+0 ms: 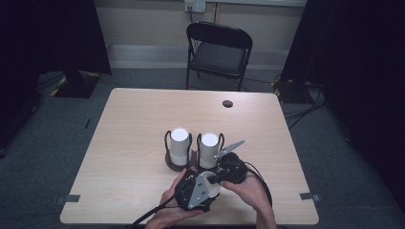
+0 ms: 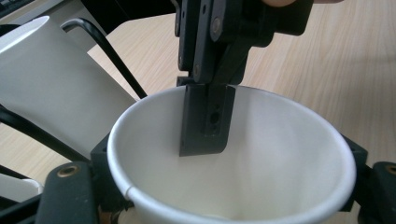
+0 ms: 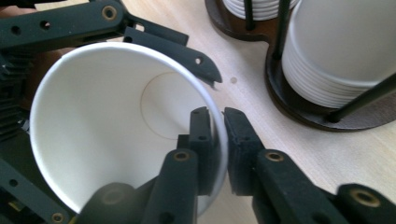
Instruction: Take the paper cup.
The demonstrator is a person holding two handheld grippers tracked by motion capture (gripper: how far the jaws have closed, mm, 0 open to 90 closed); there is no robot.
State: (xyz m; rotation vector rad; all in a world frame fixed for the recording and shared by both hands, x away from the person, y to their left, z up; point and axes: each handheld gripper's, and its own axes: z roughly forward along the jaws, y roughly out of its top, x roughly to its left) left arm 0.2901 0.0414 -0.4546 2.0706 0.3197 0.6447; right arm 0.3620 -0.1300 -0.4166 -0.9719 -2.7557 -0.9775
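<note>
A single white paper cup [image 2: 280, 154] lies mouth-up between the jaws of my left gripper [image 2: 229, 186], which press on its sides and hold it near the table's front edge [image 1: 213, 190]. My right gripper [image 3: 219, 135] straddles the cup's rim [image 3: 102, 121], one jaw inside and one outside, slightly apart from the wall. Seen from the left gripper view, that inner jaw hangs down into the cup. In the high view both hands meet in front of the cup holders, left gripper [image 1: 203, 191] and right gripper [image 1: 222, 175] close together.
Two stacks of white paper cups [image 1: 179, 145] [image 1: 208, 149] stand in black wire holders on round wooden bases [image 3: 280, 100] just beyond the hands. A cable hole [image 1: 228, 103] lies at the table's back right. A black folding chair [image 1: 218, 52] stands behind the table.
</note>
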